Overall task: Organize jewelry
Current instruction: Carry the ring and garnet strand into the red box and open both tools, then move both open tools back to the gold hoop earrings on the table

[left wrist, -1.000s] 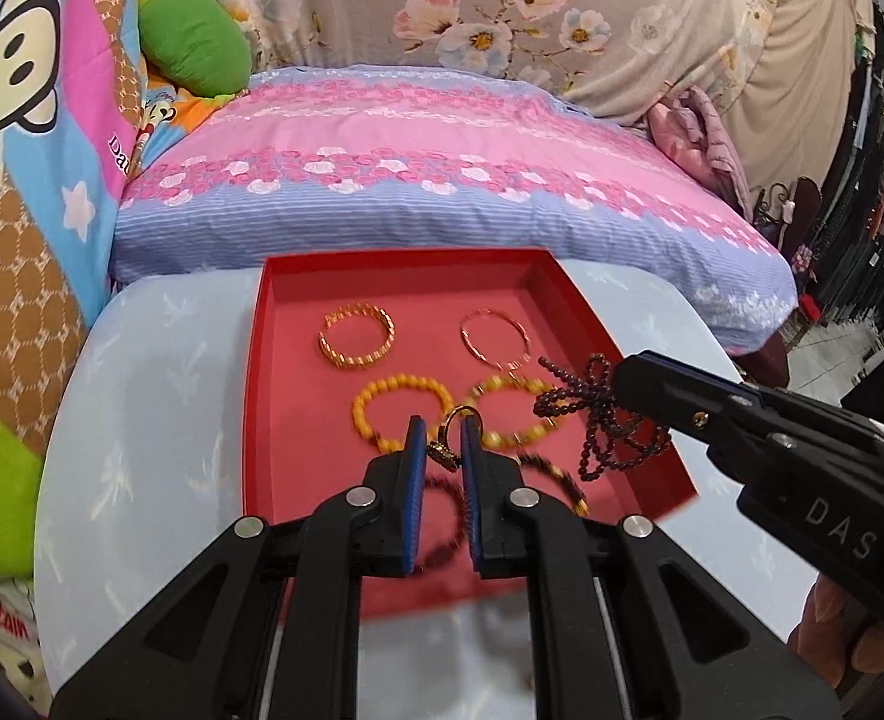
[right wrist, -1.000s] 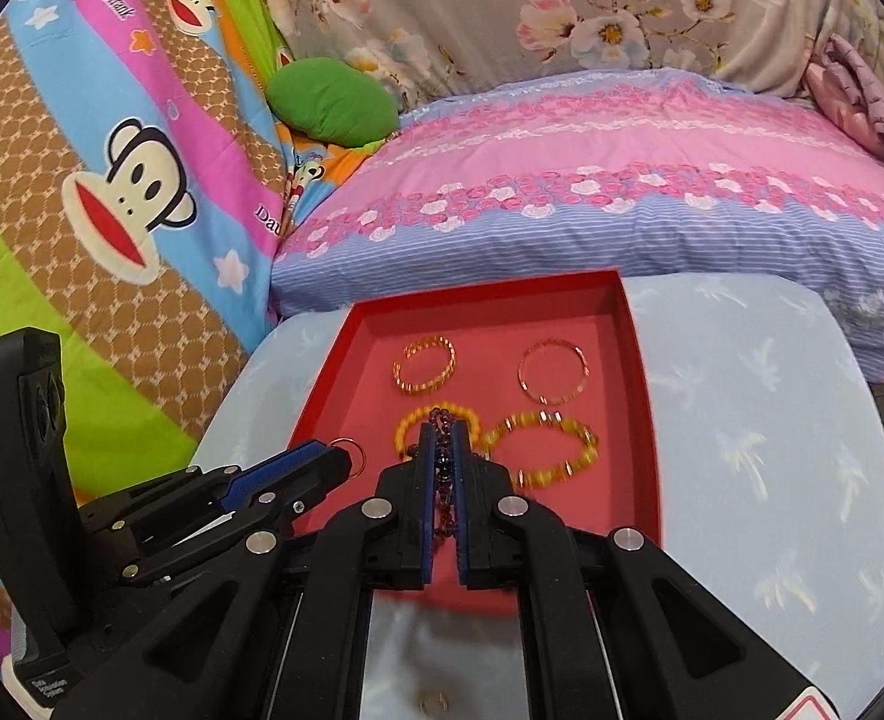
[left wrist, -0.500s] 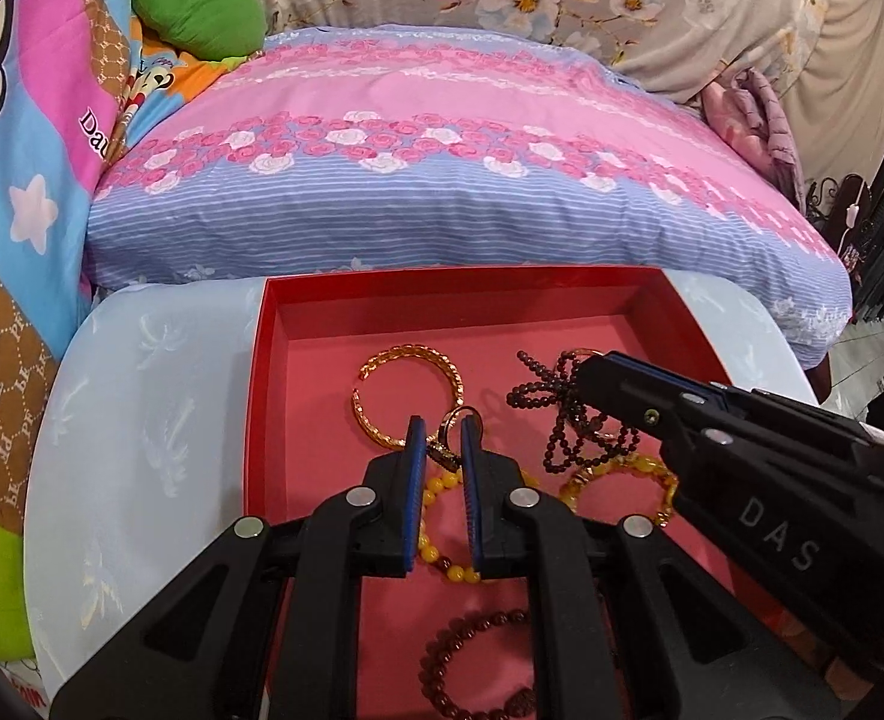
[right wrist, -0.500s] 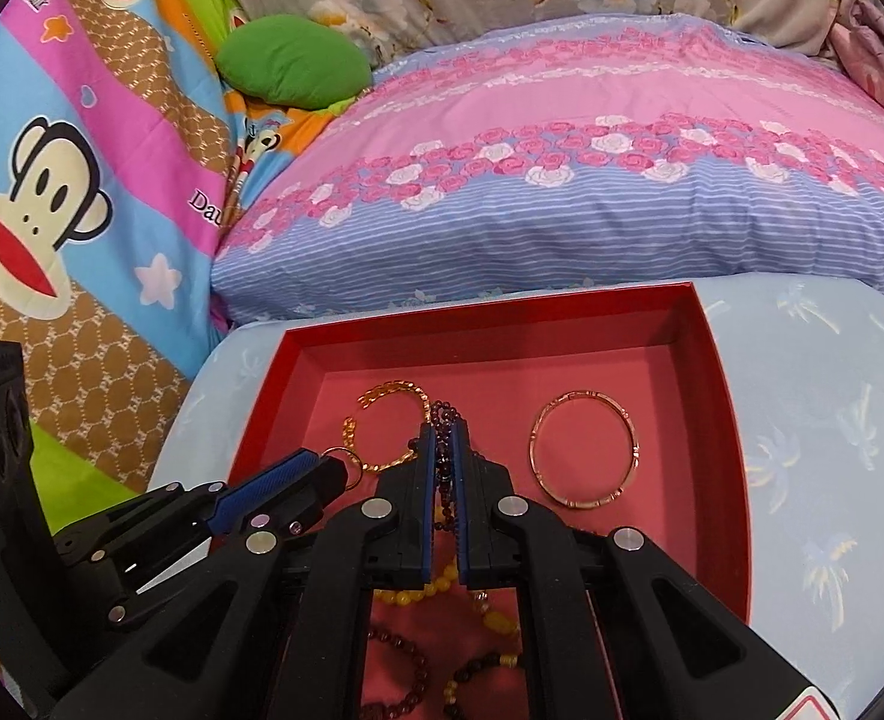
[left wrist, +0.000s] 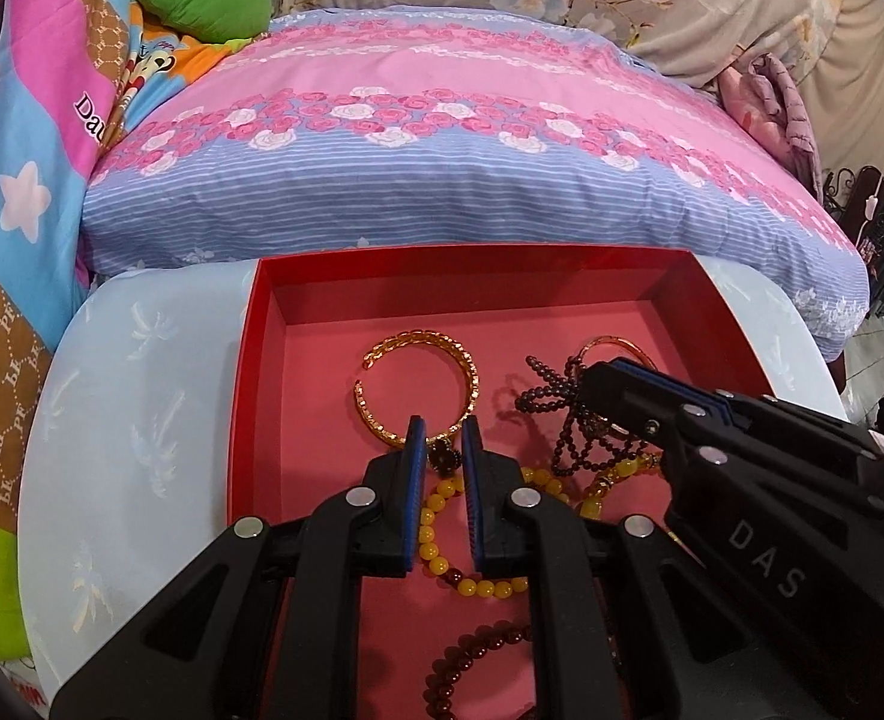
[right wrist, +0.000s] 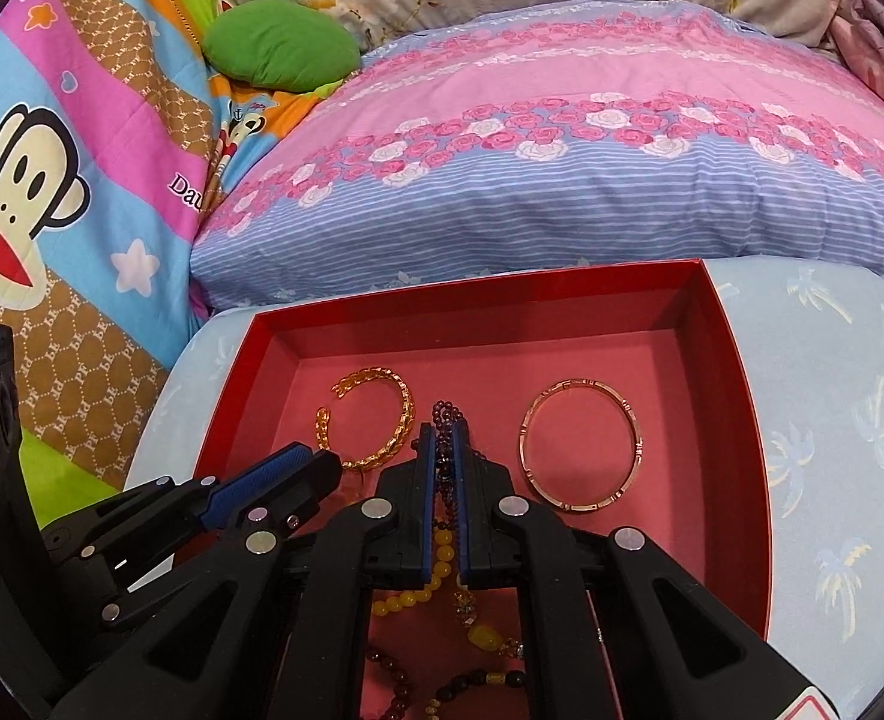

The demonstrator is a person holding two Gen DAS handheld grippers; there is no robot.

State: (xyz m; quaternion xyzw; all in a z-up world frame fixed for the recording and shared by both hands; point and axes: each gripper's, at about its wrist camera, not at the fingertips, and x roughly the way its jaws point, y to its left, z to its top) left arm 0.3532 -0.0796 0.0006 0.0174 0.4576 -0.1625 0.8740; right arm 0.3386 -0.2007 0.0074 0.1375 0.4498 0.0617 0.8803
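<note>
Your right tool (right wrist: 442, 438) is pinching the dark purple bead strand (left wrist: 568, 414) over the red tray (left wrist: 249, 360); your left tool (left wrist: 440, 435), nipping a small ring (left wrist: 443, 459), is hovering just left, nearer the gold cuff (left wrist: 417, 384).

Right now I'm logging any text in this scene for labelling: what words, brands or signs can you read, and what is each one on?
"DAS" on the black body of the right claw, seen from the left wrist.
"Dau", cut off by a fold, on the cartoon monkey blanket.
"bE", repeated in the blanket's brown honeycomb pattern.
A red-bordered sticker at the right wrist view's bottom corner: cropped, unreadable.
Red lettering at the left wrist view's bottom-left edge: cut off, unreadable.
</note>
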